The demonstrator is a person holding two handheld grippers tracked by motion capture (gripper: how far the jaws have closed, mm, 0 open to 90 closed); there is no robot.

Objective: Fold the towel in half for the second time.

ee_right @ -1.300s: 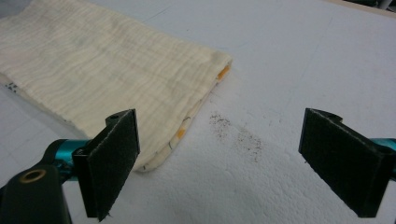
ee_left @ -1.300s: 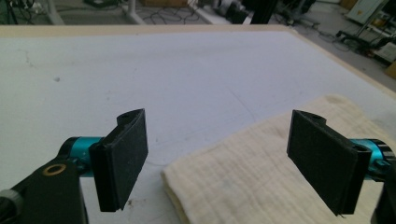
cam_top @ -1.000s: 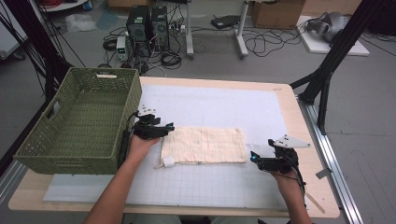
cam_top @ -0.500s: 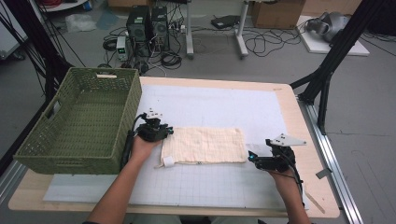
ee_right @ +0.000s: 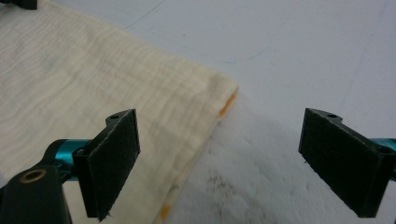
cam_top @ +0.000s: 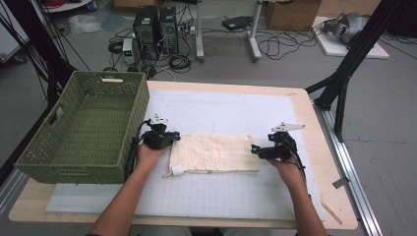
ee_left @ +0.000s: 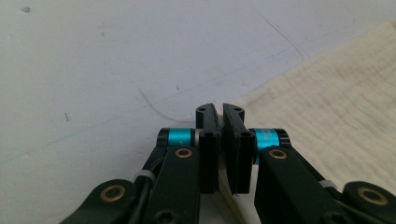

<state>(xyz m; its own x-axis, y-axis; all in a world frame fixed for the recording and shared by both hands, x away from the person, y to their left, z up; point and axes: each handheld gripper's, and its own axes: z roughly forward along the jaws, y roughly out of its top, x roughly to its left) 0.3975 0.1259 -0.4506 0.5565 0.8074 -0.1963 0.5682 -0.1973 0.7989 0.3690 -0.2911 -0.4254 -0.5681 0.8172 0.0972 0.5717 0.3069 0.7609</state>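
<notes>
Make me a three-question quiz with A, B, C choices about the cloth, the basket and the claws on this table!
1. Where does the basket stand?
A. On the table's left side
B. On top of the cloth
C. On the floor at the right

2. What colour is the cloth?
A. Bright blue
B. Cream
C. Black

3. How does the right claw stand?
A. Jaws wide open over the cloth's edge
B. Shut tight on the basket
C. Holding a cup

Answers:
1 A, the high view shows the green woven basket at the left, beside the left claw.
2 B, the folded cloth looks pale cream in every view.
3 A, its own view shows the two pads far apart, the cloth's corner below between them. The left claw's jaws have just been closing at the cloth's other end and now stand nearly together.
</notes>
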